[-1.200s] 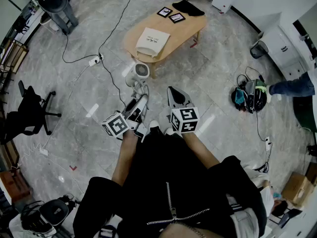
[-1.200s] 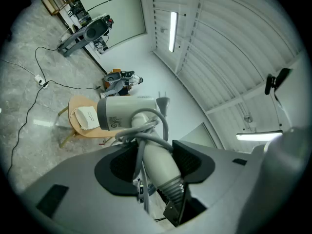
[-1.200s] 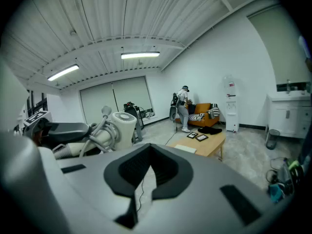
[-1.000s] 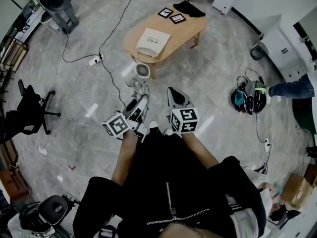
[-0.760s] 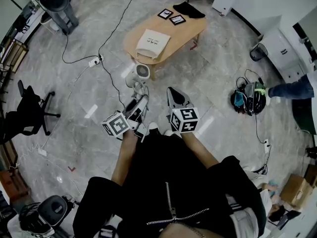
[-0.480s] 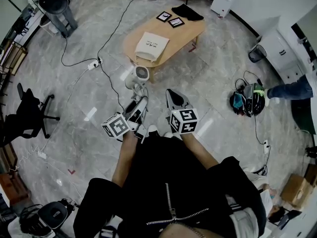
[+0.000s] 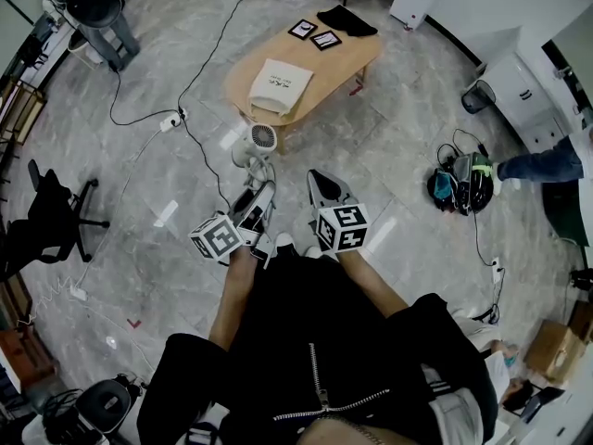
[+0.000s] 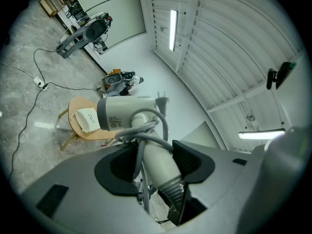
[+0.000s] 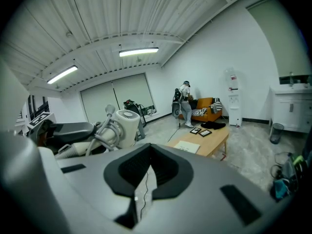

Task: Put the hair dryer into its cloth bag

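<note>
Two grippers are held out in front of the person, above the grey stone floor. The left gripper has its jaws closed on the handle of the white hair dryer; in the left gripper view both dark pads press on the handle, and the grey cord is wound in loops around it. The dryer's round head (with the grille side facing up in the head view) stands out beyond the jaw tips, in the air, short of the low wooden table. The right gripper is just beside the left one, its jaws pressed together with nothing between them. The cloth bag, pale with small dark print, lies flat on the near end of the table, well apart from the dryer. On the far end lie two small framed cards and a black cloth.
</note>
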Demonstrator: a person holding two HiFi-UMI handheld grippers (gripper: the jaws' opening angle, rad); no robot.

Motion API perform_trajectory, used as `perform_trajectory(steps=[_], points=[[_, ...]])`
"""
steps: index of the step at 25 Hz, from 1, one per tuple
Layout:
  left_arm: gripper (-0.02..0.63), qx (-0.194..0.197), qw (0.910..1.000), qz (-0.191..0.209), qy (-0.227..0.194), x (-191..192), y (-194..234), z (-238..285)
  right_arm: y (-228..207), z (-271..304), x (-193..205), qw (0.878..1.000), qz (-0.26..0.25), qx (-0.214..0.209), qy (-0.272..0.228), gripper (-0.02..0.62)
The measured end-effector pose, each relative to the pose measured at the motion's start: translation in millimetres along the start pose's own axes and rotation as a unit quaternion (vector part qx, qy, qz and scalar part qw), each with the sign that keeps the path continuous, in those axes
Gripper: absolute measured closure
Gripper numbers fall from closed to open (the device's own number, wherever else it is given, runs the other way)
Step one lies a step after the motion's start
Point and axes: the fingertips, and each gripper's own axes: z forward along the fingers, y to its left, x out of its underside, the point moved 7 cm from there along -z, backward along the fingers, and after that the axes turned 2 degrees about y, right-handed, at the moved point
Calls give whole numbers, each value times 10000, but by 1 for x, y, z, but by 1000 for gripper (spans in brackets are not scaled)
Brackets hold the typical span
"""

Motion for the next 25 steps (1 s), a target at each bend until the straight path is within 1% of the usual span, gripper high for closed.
perform_trajectory(steps=[13,20,25], points=[[376,53,9999,-51,149,-19,19,5,8,23,-1,9999,50,79,47,586],[376,77,9996,-73,280,-24,27,4,14,27,10,9997,138,177,137,586],[376,75,9992,-110,382,-30,33,9,10,28,10,9992,200,297,185,586]])
